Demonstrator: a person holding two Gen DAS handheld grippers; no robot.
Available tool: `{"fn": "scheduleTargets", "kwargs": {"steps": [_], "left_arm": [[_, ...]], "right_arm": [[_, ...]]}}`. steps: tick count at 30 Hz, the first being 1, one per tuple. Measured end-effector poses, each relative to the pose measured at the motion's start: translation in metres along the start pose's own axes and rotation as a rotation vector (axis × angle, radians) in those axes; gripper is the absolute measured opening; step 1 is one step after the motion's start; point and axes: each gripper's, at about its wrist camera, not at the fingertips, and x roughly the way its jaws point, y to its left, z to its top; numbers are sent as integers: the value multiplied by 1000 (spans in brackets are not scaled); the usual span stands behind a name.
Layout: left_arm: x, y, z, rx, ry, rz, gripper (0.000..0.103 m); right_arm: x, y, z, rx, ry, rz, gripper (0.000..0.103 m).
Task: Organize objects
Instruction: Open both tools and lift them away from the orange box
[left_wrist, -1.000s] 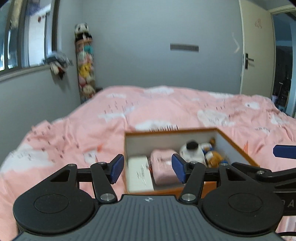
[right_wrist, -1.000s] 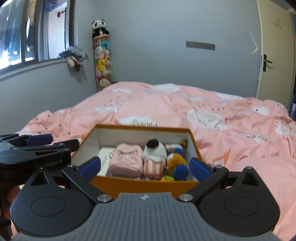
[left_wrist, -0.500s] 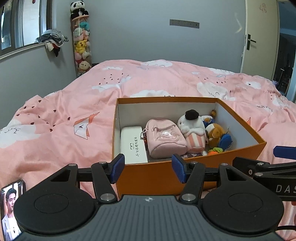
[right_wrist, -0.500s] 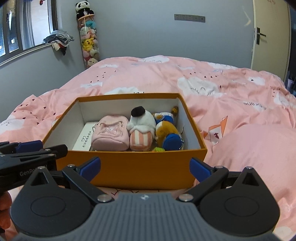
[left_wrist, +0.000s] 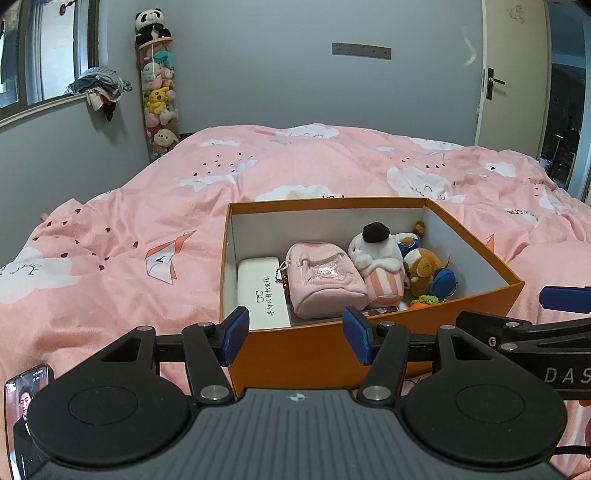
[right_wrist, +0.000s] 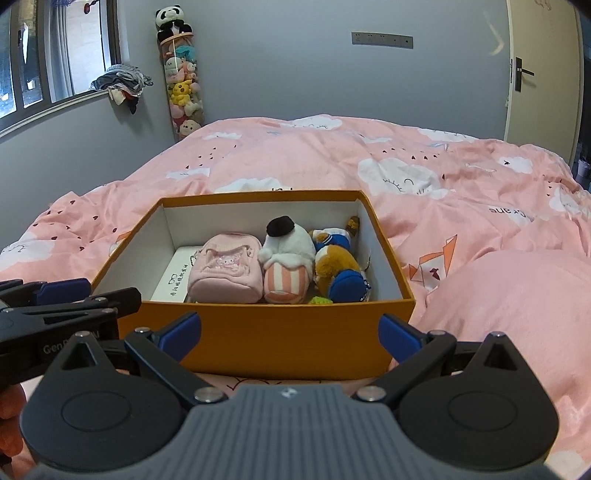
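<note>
Against the frame half a second back: both views sit slightly lower and closer to the open orange cardboard box (left_wrist: 325, 350); contents unmoved. A second back, both cameras pointed higher, showing more wall.

Left gripper (left_wrist: 295, 334): jaws moderately apart, empty, blue pads framing the box's near left corner. Right gripper (right_wrist: 290, 332): jaws wide, empty, spanning most of the box's near wall. Each gripper's finger shows at the edge of the other's view.

The box rests on the pink cloud-print duvet (right_wrist: 461, 184), near its front edge. Its near wall hides the lower parts of the contents.

Count inside, left to right: one white hard glasses case (left_wrist: 262, 291) lying flat; one pink mini backpack pouch (right_wrist: 223, 273) touching it; one white plush with black cap and striped base (right_wrist: 286, 258); one brown plush with blue part (right_wrist: 338, 271); another small plush behind, partly hidden.

Around: one smartphone with lit screen (left_wrist: 24, 406) at lower left; one clear tube of stuffed toys (right_wrist: 181, 81) topped by a panda; a heap of clothes (right_wrist: 122, 83) on the windowsill; one door (right_wrist: 539, 74), right.
</note>
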Motion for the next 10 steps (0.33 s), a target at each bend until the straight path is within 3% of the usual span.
{"fn": "scheduleTargets", "kwargs": {"steps": [10], "left_arm": [[-1,1,-1,0,-6,-6,67]], "right_arm": [[2,0,0,1,12,0,102]]}}
